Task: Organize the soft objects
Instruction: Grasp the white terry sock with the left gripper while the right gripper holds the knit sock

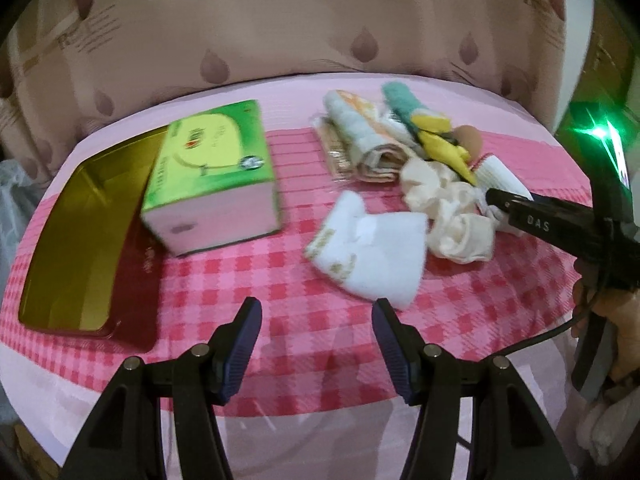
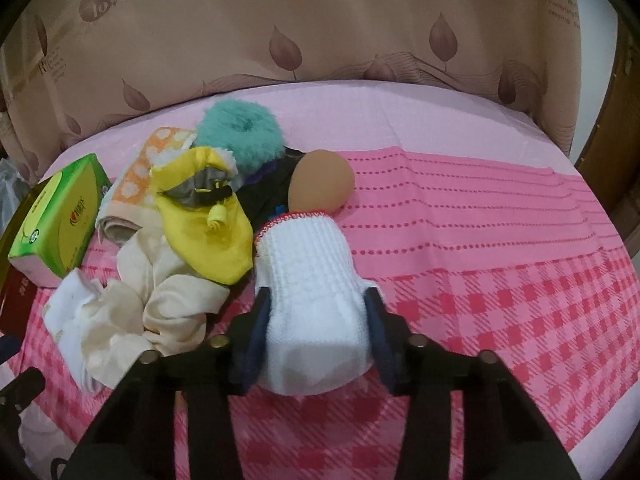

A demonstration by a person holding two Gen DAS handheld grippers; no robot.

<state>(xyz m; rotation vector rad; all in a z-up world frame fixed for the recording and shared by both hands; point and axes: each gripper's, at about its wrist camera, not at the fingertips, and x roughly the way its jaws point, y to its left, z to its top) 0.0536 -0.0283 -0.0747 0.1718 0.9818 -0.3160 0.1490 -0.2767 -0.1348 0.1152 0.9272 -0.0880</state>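
Fingers of the right gripper are clamped on a white knit roll at the pile's right edge, lying on the pink checked cloth. The left gripper hangs wide open over bare cloth, nothing between its fingers, with a folded white sock just past them. Only the left view shows the gold tin, which looks empty, with the green tissue box beside it. The right view alone gives the fuzzy teal ball and yellow pouch up close.

Pink checked cloth, green box, white knit roll.
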